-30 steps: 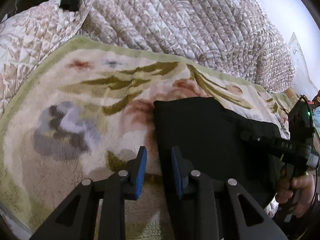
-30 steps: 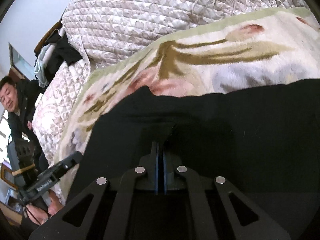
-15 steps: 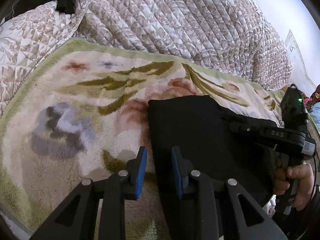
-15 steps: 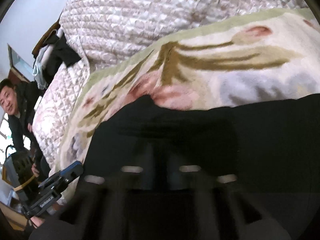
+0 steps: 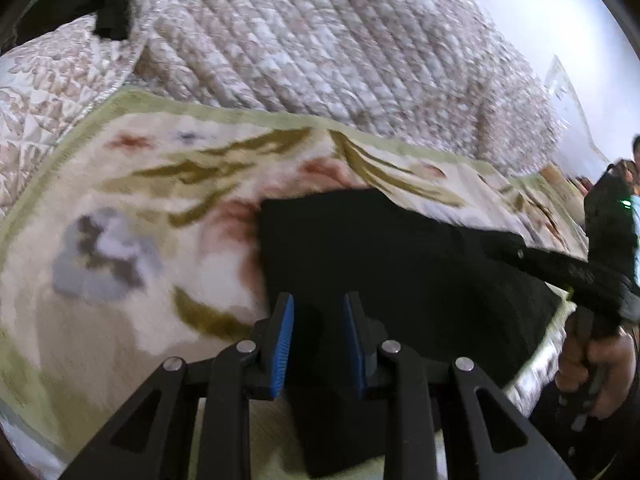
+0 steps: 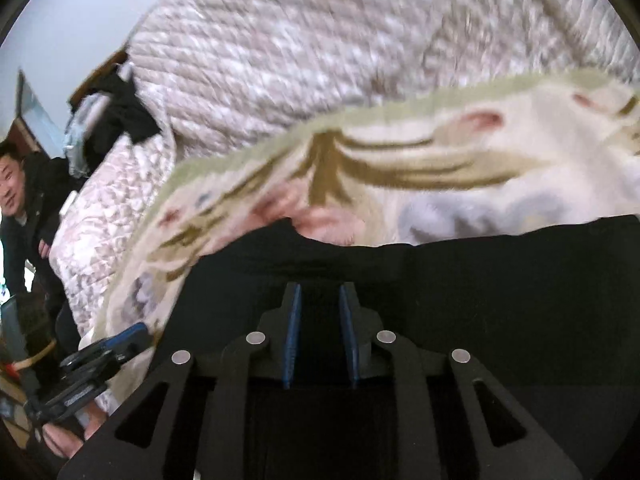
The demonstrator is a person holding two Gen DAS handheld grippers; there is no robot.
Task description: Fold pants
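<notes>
The black pants (image 5: 392, 264) lie folded into a flat block on a floral blanket (image 5: 132, 216); they also fill the lower right wrist view (image 6: 480, 280). My left gripper (image 5: 319, 308) is open and empty, hovering over the near left edge of the pants. My right gripper (image 6: 319, 300) is open and empty just above the pants; in the left wrist view it shows at the right (image 5: 520, 248), reaching over the pants from the right side.
A quilted beige bedspread (image 5: 320, 48) rises behind the blanket. Dark clothes (image 6: 116, 116) hang at the far left. A person (image 6: 16, 200) stands beyond the bed's left side. The blanket's edge (image 5: 532, 372) drops off near the right hand.
My right gripper has opened and let go of the pants. Both grippers have shifted slightly; the left one now sits over the pants' edge rather than beside it.
</notes>
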